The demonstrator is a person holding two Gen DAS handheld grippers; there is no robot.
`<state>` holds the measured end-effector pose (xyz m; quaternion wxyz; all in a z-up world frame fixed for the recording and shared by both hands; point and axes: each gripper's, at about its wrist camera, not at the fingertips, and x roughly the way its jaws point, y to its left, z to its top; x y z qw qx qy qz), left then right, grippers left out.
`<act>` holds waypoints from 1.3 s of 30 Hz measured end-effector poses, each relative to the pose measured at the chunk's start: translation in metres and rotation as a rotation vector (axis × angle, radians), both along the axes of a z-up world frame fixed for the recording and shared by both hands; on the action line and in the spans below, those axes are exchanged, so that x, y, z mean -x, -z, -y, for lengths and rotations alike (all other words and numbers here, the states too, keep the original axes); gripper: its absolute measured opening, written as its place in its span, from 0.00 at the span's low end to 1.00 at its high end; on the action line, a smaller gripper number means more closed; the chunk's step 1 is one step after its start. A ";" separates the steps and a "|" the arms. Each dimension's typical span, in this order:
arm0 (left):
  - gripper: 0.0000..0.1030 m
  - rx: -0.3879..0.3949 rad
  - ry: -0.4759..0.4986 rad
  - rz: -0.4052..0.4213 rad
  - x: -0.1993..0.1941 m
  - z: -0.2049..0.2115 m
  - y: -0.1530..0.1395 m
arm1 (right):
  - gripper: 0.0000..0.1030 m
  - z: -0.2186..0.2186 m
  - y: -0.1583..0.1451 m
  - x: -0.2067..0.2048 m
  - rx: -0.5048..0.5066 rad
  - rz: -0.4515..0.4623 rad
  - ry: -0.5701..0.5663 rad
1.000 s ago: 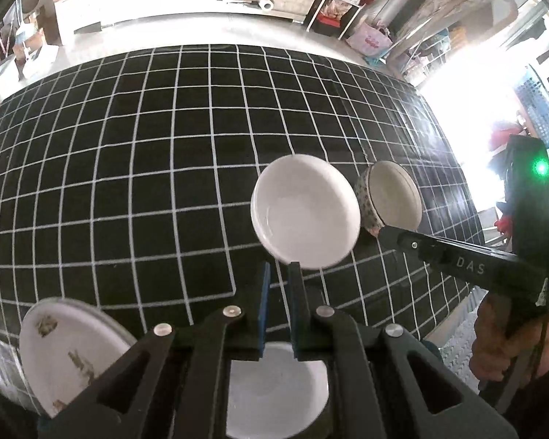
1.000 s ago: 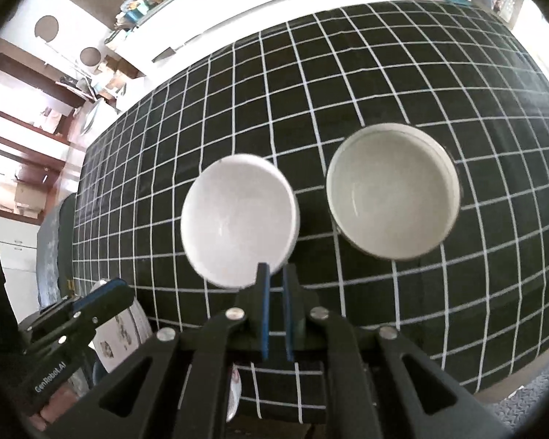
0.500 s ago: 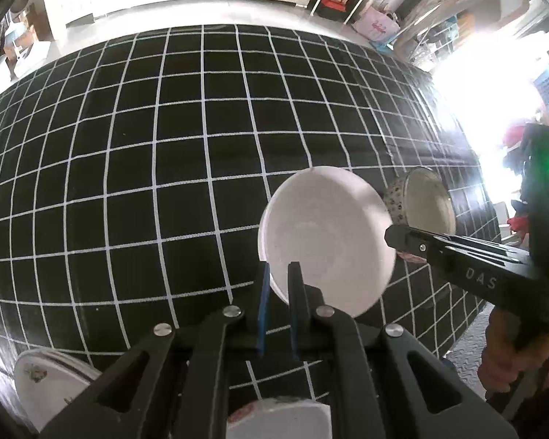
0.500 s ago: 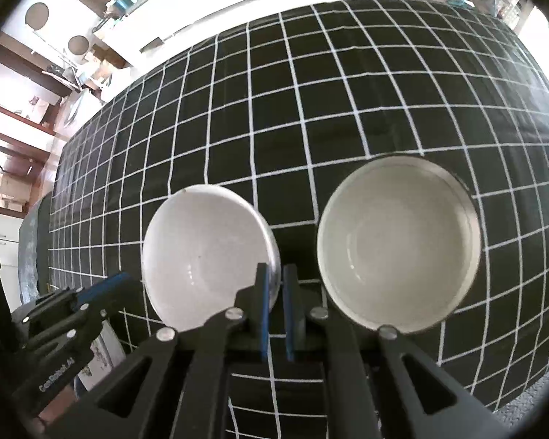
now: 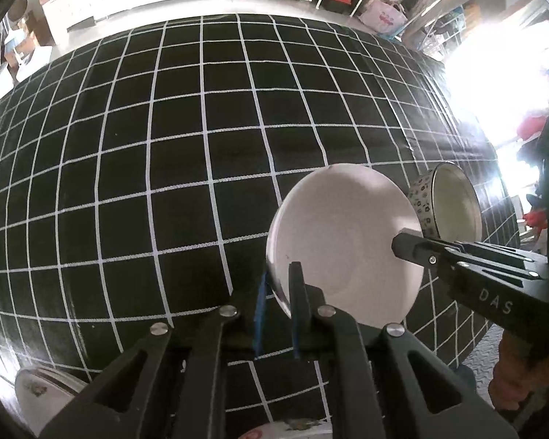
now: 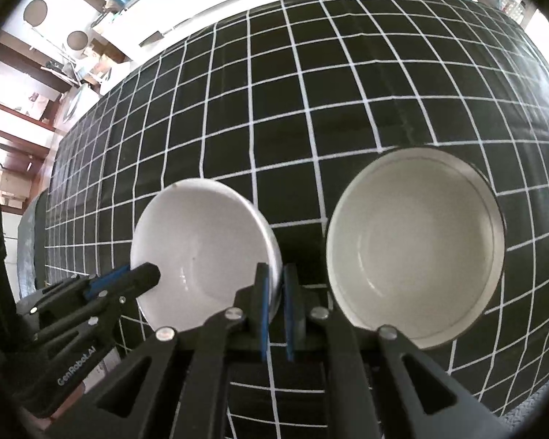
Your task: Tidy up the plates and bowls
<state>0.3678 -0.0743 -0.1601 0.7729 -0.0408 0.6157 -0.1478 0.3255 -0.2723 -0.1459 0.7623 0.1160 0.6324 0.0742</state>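
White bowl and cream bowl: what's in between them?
In the right wrist view: a strip of checked cloth and one finger of the right gripper, which pinches the rim of the white bowl. The cream bowl stands apart.

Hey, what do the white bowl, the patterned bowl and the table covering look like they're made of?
White bowl: likely glazed ceramic, glossy highlights inside. Patterned bowl: probably ceramic too, smooth cream interior, printed outside. Tablecloth: looks like wipeable vinyl or coated fabric, faint sheen, creases.

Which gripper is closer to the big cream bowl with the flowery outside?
The right gripper. It grips the white bowl's rim on the side facing the cream bowl. The left gripper grips the white bowl's opposite rim, farther away.
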 end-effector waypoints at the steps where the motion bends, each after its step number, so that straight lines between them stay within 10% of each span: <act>1: 0.09 -0.001 0.000 0.004 0.000 0.001 0.001 | 0.11 -0.002 0.001 0.000 0.011 0.000 -0.005; 39: 0.09 0.013 -0.102 0.080 0.148 -0.050 -0.071 | 0.11 -0.085 -0.070 0.115 0.065 0.093 -0.080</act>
